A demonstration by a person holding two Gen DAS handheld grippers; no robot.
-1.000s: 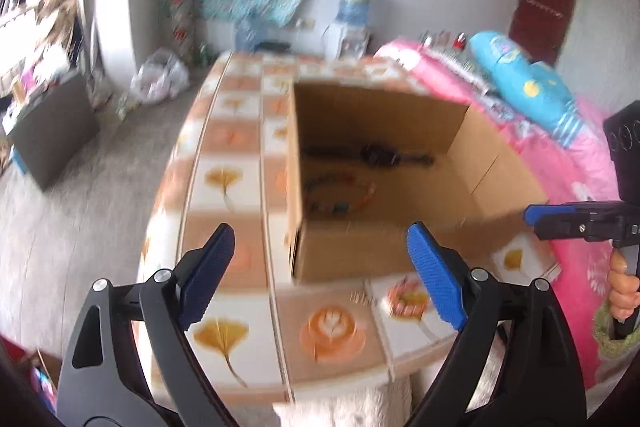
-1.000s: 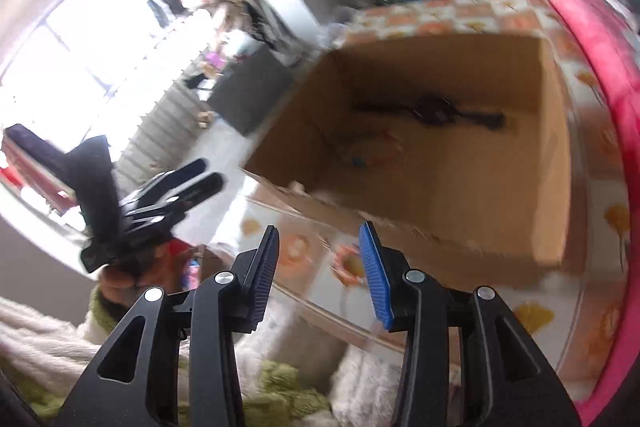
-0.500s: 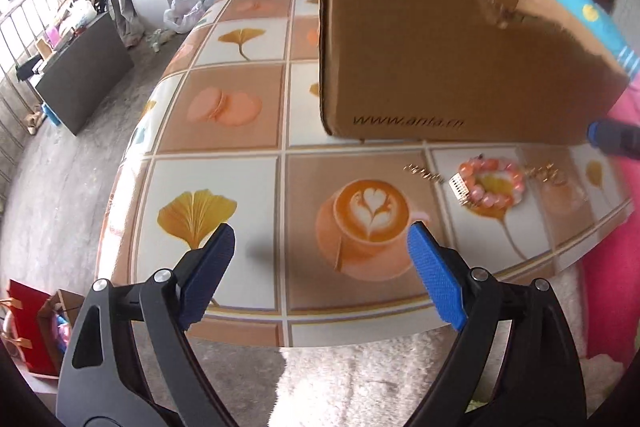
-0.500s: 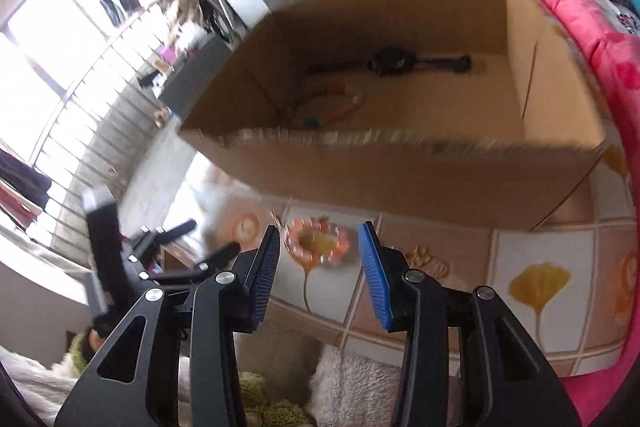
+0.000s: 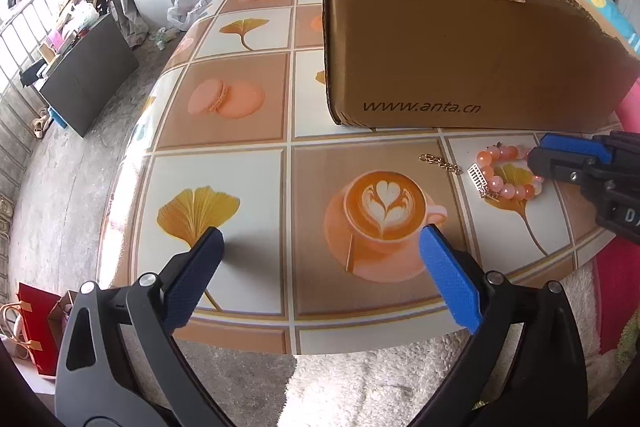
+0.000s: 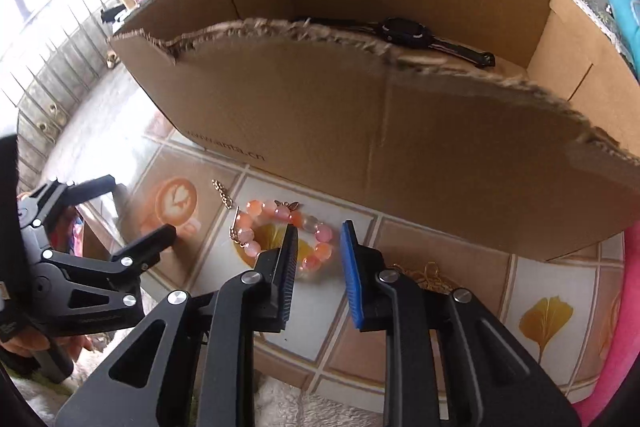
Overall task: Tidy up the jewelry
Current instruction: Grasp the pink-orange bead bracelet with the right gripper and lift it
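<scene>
A pink bead bracelet (image 5: pixel 505 174) (image 6: pixel 280 235) lies on the tiled tabletop in front of a cardboard box (image 5: pixel 440 27) (image 6: pixel 400 131). A thin gold chain (image 5: pixel 440 161) (image 6: pixel 222 195) lies to its left. More gold chain (image 6: pixel 430 277) lies behind my right fingers. A black watch (image 6: pixel 404 31) lies inside the box. My right gripper (image 6: pixel 318 239) is open and low over the bracelet's near side; it also shows in the left wrist view (image 5: pixel 568 159). My left gripper (image 5: pixel 320 247) is wide open and empty above the table's front edge.
The table (image 5: pixel 240 99) carries a print of coffee cups, macarons and leaves. A white fluffy cover (image 5: pixel 380 379) lies below its front edge. A pink bed (image 6: pixel 628 267) stands to the right. A dark cabinet (image 5: pixel 84 75) and a red bag (image 5: pixel 36 331) stand on the floor to the left.
Both grippers have dropped from above the box to table level in front of it. My right gripper has closed in on the pink bracelet. Both stay open.
</scene>
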